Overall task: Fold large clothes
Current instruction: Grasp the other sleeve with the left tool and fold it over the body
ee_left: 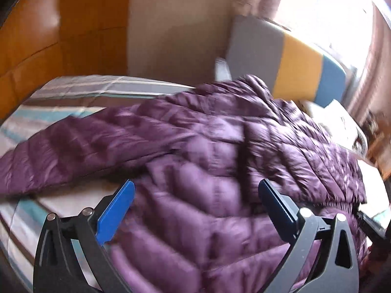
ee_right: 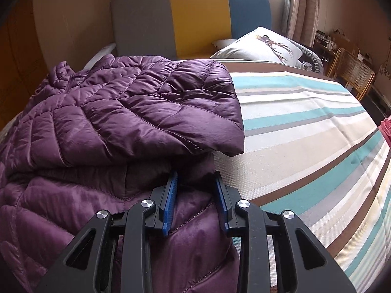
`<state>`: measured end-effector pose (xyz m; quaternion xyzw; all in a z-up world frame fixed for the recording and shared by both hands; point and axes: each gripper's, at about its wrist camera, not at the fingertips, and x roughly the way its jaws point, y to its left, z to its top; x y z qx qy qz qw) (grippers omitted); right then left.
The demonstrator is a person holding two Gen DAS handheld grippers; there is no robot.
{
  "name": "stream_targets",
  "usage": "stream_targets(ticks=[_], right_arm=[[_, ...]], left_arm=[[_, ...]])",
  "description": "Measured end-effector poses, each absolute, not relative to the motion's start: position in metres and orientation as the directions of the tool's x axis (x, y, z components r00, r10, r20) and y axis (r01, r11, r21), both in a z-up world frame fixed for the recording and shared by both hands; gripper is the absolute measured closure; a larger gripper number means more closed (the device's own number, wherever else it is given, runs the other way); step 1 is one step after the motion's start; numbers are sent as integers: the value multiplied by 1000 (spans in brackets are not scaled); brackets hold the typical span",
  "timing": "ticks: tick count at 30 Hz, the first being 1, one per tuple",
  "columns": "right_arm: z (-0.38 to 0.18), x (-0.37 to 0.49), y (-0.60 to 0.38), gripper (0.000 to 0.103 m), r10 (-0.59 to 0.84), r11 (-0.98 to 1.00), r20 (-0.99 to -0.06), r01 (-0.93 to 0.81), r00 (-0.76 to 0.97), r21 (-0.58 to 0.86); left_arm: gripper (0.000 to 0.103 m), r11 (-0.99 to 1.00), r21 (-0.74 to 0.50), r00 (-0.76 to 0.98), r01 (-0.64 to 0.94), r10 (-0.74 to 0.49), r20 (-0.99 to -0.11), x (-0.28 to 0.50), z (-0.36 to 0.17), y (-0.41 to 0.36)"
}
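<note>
The right gripper (ee_right: 195, 178) is pinching a bunched fold of the purple jacket (ee_right: 117, 122) between its blue pads, at the jacket's edge nearest the bare bedspread. That grip looks meant to pin the near layer in place, or to keep hold of a hem, while the other hand works. Just beyond the pads a sleeve (ee_right: 185, 112) is folded across the body of the jacket, its cuff end lying at the edge toward the striped bedspread (ee_right: 305, 122). This suggests the sleeves are being tucked in first so the bulk can be doubled over afterwards.

The left gripper (ee_left: 195, 190) is spread wide above the jacket, with nothing between its fingers; the padded cloth lies below and behind them. The view is blurred, so it is hard to say whether the pads touch the fabric, but they do not press on it. Past this gripper the other sleeve (ee_left: 61, 146) stretches out to the left over the bedspread, not yet folded in. I would judge that sleeve to be the next thing to take.

The jacket lies on the bed, toward the side away from the window, its collar end toward the grey, yellow and blue headboard (ee_right: 190, 19). A pillow (ee_right: 259, 46) with a deer print rests by the headboard, well clear of the work. Puffy, slippery cloth like this may spring back open once released.
</note>
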<state>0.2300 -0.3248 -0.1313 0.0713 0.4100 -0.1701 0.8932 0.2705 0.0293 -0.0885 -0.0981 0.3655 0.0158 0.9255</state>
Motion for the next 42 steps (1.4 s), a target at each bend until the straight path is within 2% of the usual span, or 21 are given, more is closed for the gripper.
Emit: stream_targets(ticks=[7, 11, 13, 18, 21, 25, 26, 28, 29, 31, 33, 37, 42], right_arm=[[-131, 230, -324, 73, -245, 932, -756, 363, 607, -10], [-130, 230, -325, 73, -243, 932, -755, 363, 609, -7], [-130, 230, -325, 73, -243, 932, -755, 364, 609, -6], [-130, 230, -327, 73, -238, 931, -754, 365, 612, 2], [-130, 231, -327, 73, -241, 931, -753, 365, 612, -1], [-130, 230, -327, 73, -243, 931, -753, 365, 612, -3], [-130, 230, -327, 73, -243, 931, -752, 365, 612, -3], [-130, 230, -327, 73, -243, 931, -753, 365, 612, -3], [-130, 230, -327, 73, -243, 931, -752, 365, 612, -4], [-130, 230, -327, 73, -243, 931, -752, 365, 613, -3], [-130, 230, -327, 73, -243, 931, -752, 366, 612, -3], [-131, 231, -326, 73, -246, 930, -752, 367, 612, -6], [-131, 231, -326, 73, -244, 930, -751, 367, 613, -2]], left_arm=[[2, 919, -208, 719, -335, 108, -686, 248, -93, 120], [4, 814, -281, 680, -508, 180, -711, 231, -105, 182], [7, 738, -310, 650, -600, 223, -726, 217, -111, 214], [25, 529, -383, 582, -757, 280, -764, 182, -133, 280], [32, 454, -446, 601, -771, 287, -746, 166, -142, 303], [35, 401, -485, 612, -777, 302, -731, 161, -147, 319], [41, 381, -494, 611, -782, 309, -729, 162, -148, 323], [66, 342, -487, 587, -804, 326, -741, 164, -151, 332], [69, 333, -481, 577, -811, 328, -748, 169, -153, 335], [88, 338, -473, 573, -813, 324, -753, 174, -152, 341], [94, 372, -445, 564, -815, 329, -757, 185, -148, 336], [97, 412, -415, 570, -811, 398, -719, 195, -123, 323], [97, 584, -366, 657, -724, 421, -626, 220, -82, 270]])
